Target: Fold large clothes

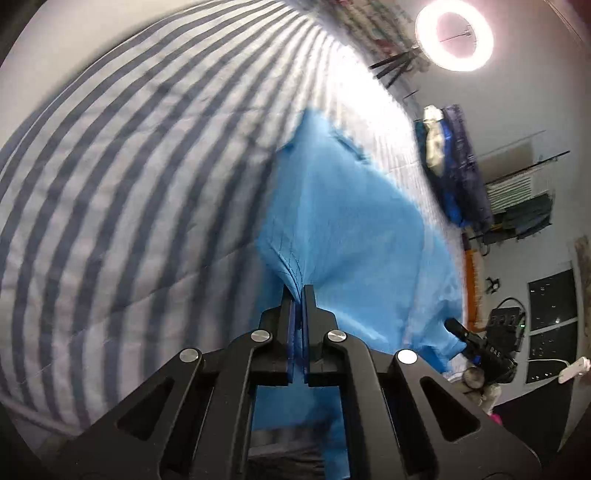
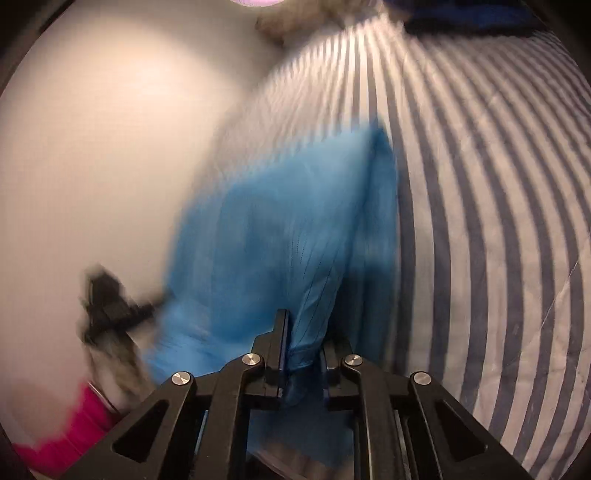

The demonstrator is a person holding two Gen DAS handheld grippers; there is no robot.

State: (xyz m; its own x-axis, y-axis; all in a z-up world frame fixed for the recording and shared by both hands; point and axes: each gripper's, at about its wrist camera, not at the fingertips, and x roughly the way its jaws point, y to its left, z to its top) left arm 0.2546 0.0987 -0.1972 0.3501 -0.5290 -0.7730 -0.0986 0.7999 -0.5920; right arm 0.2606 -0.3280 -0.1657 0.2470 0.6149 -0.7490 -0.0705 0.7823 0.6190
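A light blue garment [image 1: 340, 221] hangs and drapes over a bed with a blue-and-white striped cover [image 1: 110, 184]. My left gripper [image 1: 299, 290] is shut on a bunched edge of the cloth, which fans out from the fingertips. At the lower right of the left wrist view, the right gripper [image 1: 476, 347] holds another part of the same cloth. In the right wrist view the garment [image 2: 266, 229] is blurred, and my right gripper [image 2: 306, 325] is shut on a thick fold of it. The fold hides most of its right finger. The left gripper [image 2: 110, 306] shows as a dark blur at the left.
The striped cover [image 2: 480, 184] fills the right side of the right wrist view, a pale wall the left. A ring light [image 1: 454, 35] glows at the upper right, with hung clothes [image 1: 458, 166] and a dark window [image 1: 552, 321] below. A pink sleeve [image 2: 74, 424] is at the lower left.
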